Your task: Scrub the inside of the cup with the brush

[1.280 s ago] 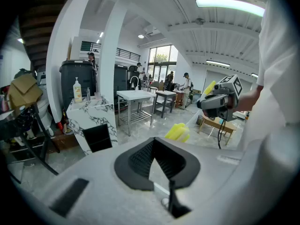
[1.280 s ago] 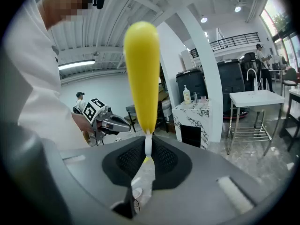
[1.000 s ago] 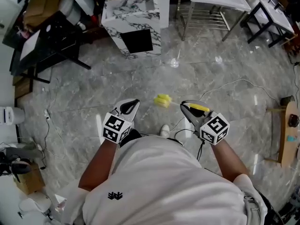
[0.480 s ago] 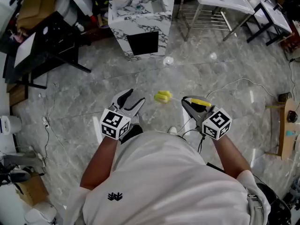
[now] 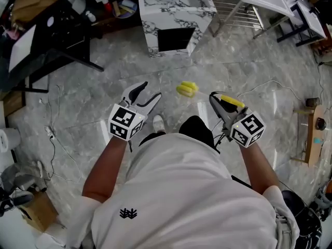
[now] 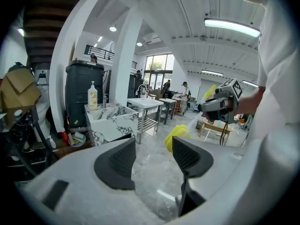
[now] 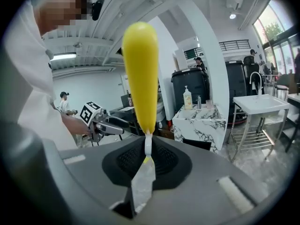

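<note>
- My right hand-held gripper [image 7: 146, 159] is pressed shut on the brush [image 5: 187, 88], pinching its thin white neck; the yellow head sticks out past the jaws.
- The brush's long axis runs on along that gripper's own line, ahead and toward my left, so the head sits in the space between my two hands, nearer the right one and apart from the left.
- My left hand-held gripper [image 5: 149, 91] is spread with nothing between the pads; its jaws have just been opening.
- I can't make out the cup with any certainty; it is neither in my jaws nor on the floor [image 5: 104, 82] near me.
- The marble bench [image 5: 155, 22] stands ahead, past both hands and well apart from them; small things stand on its top beside a bottle [image 7: 187, 99], too small to name.
- My judgement: the coming move turns on that bench, with the free left hand the one to take a cup while the brush head goes in from the right.
- Against a second ago, the left jaws were together and now stand apart; the bench has shifted right across the head view — I am walking, one shoe [image 5: 158, 122] now forward; the grip on the brush is unchanged.
</note>
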